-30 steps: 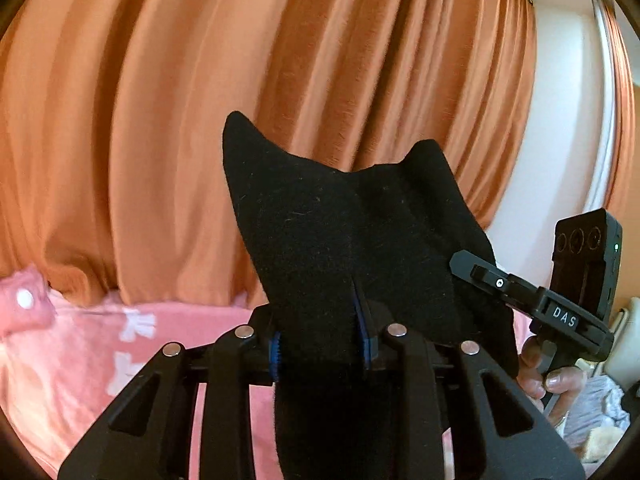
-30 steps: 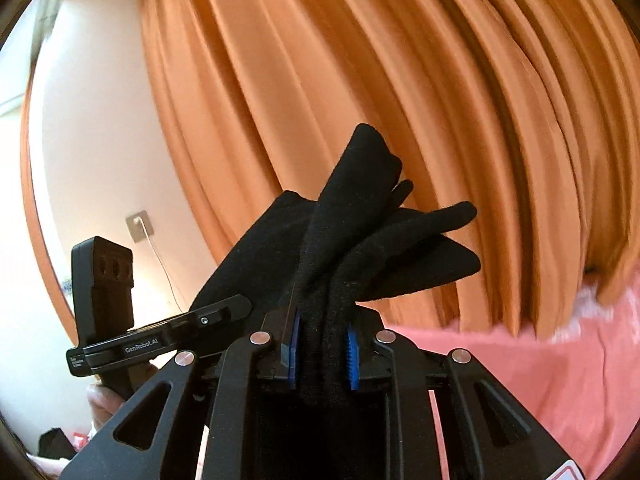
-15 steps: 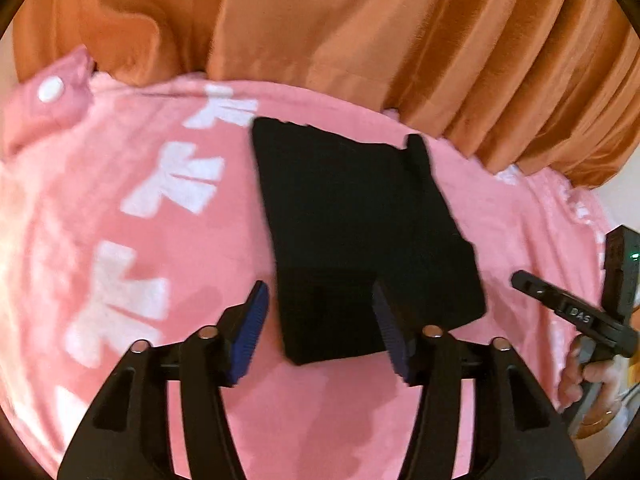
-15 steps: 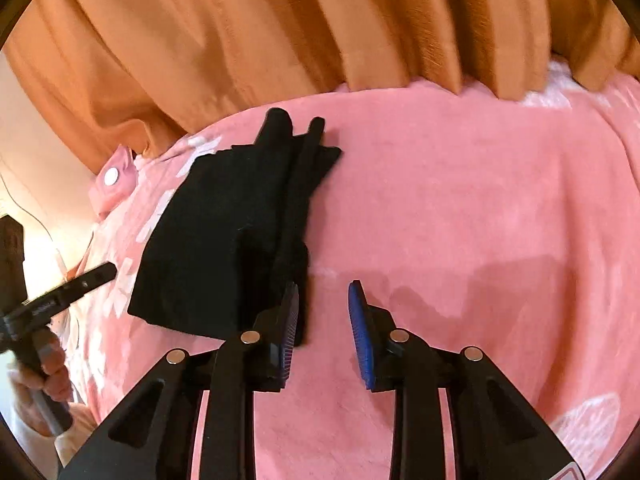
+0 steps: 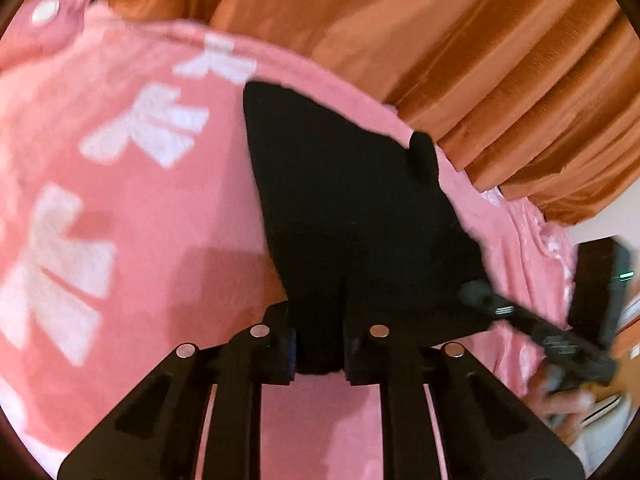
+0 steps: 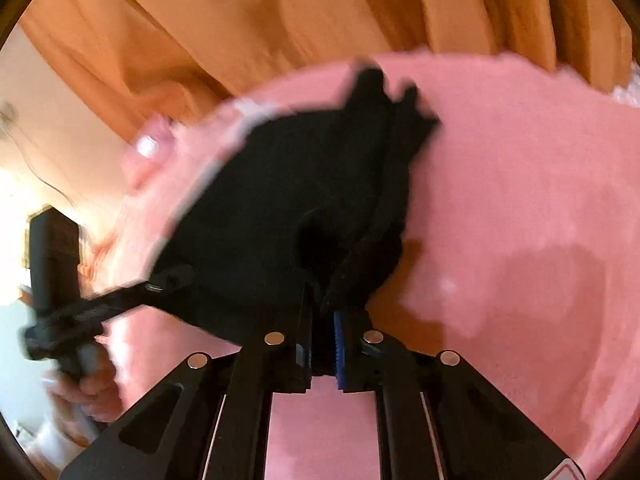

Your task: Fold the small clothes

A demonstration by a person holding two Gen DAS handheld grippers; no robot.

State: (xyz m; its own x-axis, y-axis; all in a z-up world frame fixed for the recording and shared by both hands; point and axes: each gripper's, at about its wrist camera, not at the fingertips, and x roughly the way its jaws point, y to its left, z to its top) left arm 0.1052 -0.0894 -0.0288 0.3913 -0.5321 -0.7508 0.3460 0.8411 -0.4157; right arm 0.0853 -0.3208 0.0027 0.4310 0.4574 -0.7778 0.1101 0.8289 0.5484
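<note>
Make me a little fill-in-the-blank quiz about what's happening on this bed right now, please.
1. The garment being folded is ____ in colour.
2. It lies on a ____ blanket with white shapes.
3. Behind the bed hangs an ____ curtain.
4. The left gripper and the right gripper are both ____ on the garment's near edge.

Missing words: black; pink; orange; shut

We're looking at a bed covered with a pink fleece blanket (image 5: 132,240) that has big white bow-like prints (image 5: 148,128) on the left half; the right half (image 6: 520,208) is plain pink. Right behind it hang heavy orange curtains (image 5: 460,48) in deep folds. On the far left there's a cream wall (image 6: 48,120), brightly lit, with a thin cable (image 6: 36,176) hanging down it.
</note>
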